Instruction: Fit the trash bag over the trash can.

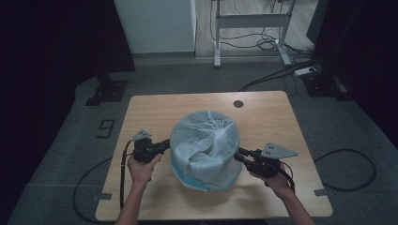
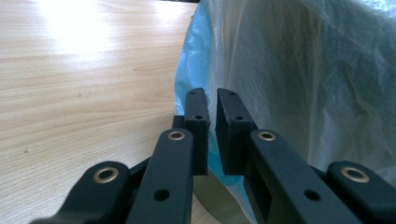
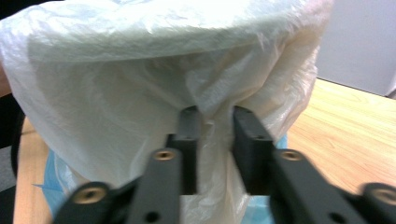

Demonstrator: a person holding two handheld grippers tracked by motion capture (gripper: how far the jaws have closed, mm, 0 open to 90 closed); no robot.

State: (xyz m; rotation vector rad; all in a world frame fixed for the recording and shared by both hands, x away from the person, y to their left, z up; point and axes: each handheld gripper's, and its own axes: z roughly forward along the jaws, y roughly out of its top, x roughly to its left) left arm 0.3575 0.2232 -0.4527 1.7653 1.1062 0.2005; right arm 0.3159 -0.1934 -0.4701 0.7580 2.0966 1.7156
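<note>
Wooden table point(image 1: 155, 110), round dark grommet hole point(image 1: 238, 103) at 1 o'clock. Beyond at 12: white desk frame point(image 1: 251, 21), cable tangle point(image 1: 267, 44) on floor. Number 9 marking point(image 1: 106, 127) on carpet at 9 o'clock.

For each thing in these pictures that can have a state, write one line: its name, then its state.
bin: upright on the table, lined.
bag: draped over the bin's rim, mouth open.
left gripper: shut on the bag's edge.
right gripper: jaws partly closed, bag fold between them.
</note>
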